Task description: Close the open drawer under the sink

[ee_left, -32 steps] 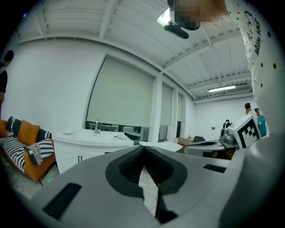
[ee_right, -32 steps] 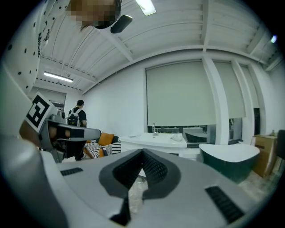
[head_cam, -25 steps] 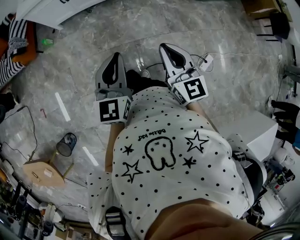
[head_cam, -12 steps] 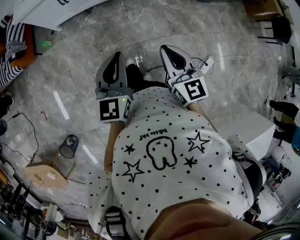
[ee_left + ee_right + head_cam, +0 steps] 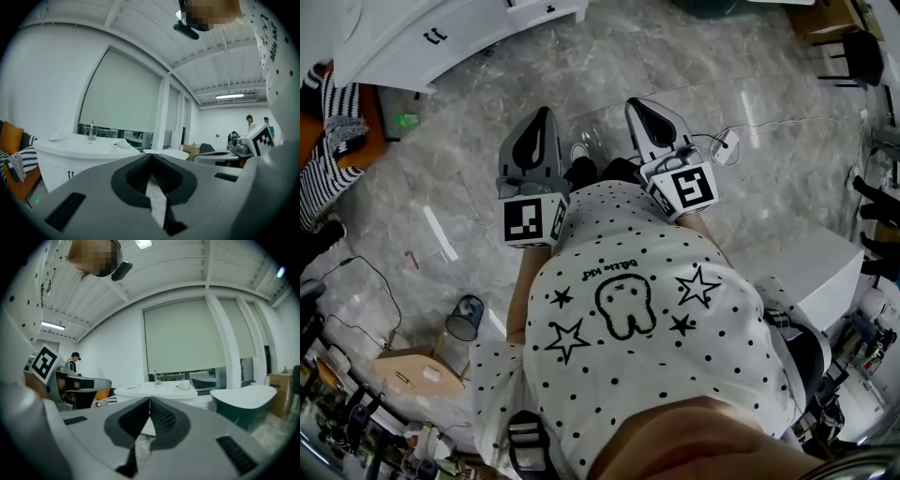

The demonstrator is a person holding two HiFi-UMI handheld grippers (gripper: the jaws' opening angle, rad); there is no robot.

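Standing on the grey marble floor (image 5: pixel 609 56), a person in a white dotted shirt (image 5: pixel 628 319) holds both grippers out ahead, side by side and well apart from any furniture. Left gripper (image 5: pixel 546 114): jaws clenched, tips meeting, nothing between them; its own view confirms the ribbed pads pressed together at the tip (image 5: pixel 151 161). Right gripper (image 5: pixel 636 103): likewise clenched and empty, pads meeting in its own view (image 5: pixel 149 401). Both point roughly level toward the far side of the room. The white vanity cabinet (image 5: pixel 441 42) lies at the far left of the head view, with dark handles on its front. To its right, at the far edge, a white drawer (image 5: pixel 546 9) with a dark handle stands out from the cabinet line, and neither gripper is near it. In the left gripper view the sink (image 5: pixel 79 143) and its tap (image 5: pixel 91 131) sit left of the jaws; whether the drawer is open cannot be told there. In the right gripper view the sink counter sits straight ahead beyond the jaw tips, with a dark tub (image 5: pixel 243 404) to its right. A seated person in striped clothing (image 5: pixel 328 141) is at the left edge. On the near-left floor are a small cup (image 5: pixel 464 319) and a wooden stand (image 5: pixel 412 370).
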